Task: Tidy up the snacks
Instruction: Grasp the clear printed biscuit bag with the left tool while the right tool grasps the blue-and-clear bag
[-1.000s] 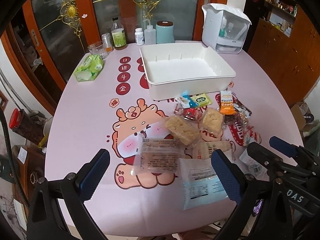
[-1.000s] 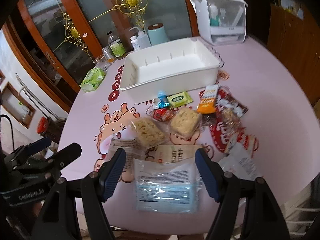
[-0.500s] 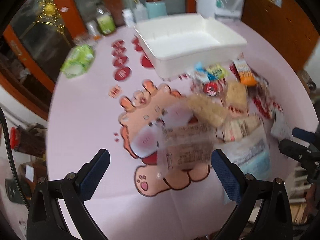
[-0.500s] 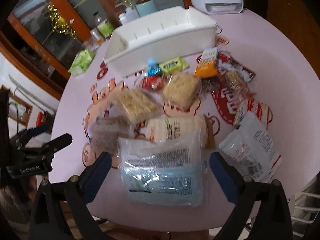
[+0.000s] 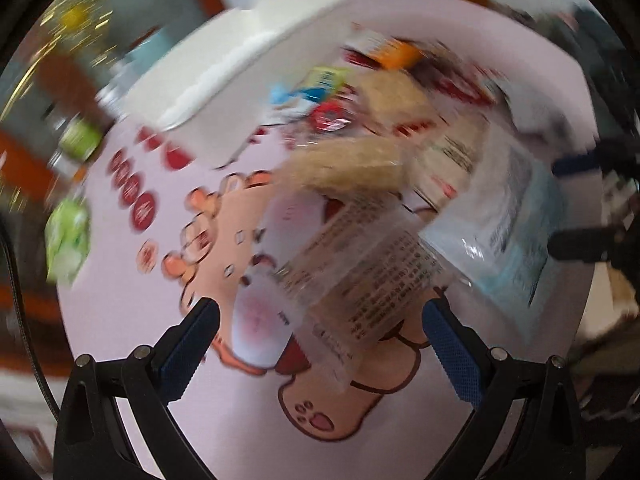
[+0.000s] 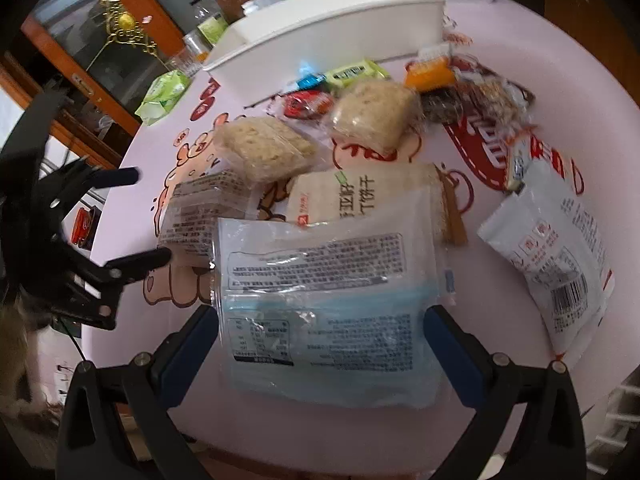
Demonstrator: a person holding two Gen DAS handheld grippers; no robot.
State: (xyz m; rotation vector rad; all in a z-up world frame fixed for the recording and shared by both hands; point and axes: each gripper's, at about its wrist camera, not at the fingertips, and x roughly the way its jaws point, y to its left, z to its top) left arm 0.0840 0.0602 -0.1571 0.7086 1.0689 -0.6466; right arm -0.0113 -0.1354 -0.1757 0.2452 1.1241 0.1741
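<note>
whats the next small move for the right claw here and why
Probably ease the right claw a little further forward and down, then close it on the blue-and-clear snack bag. The claw is open, and its pads already sit on either side of the bag's near end without gripping it. That bag lies nearest, on top of the pile, and the white bin behind looks ready to take it.

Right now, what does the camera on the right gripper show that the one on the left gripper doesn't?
Only the right view shows the white barcoded pouch and the beige pack clearly. Only the left view shows the cartoon paw printed on the table. Both show the white bin, the blue-and-clear bag between the open right gripper and the clear printed packet ahead of the open left gripper.
</note>
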